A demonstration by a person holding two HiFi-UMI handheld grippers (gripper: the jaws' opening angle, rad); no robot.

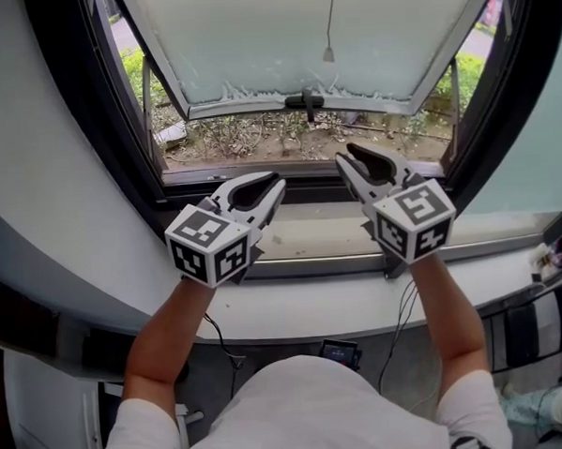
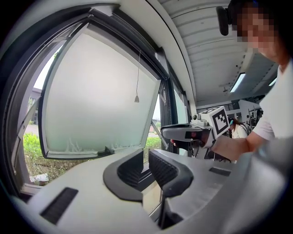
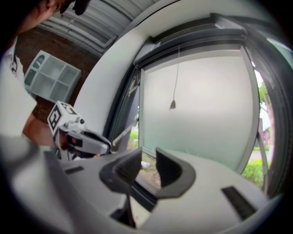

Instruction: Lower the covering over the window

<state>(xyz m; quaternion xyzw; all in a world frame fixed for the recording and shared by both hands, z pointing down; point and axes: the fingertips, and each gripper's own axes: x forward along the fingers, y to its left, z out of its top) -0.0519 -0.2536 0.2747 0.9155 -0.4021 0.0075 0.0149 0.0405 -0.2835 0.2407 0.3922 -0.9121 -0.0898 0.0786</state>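
While thin pull-cord [image 1: 330, 19] hangs straight, left hand-held gripper [image 1: 279, 184] closed, right hand-held gripper [image 1: 345, 154] open.

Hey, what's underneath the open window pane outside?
Bare ground with dry twigs and weeds, and green shrubs at both sides. The frosted pane hides whatever lies directly behind it.

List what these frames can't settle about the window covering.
- Covering: head view, cut off by top edge; only the pull cord shows.
- Cord's top end: both gripper views, too thin to trace into the window frame.
- Clutter at the sill's right end: head view, tiny, cropped by the edge.
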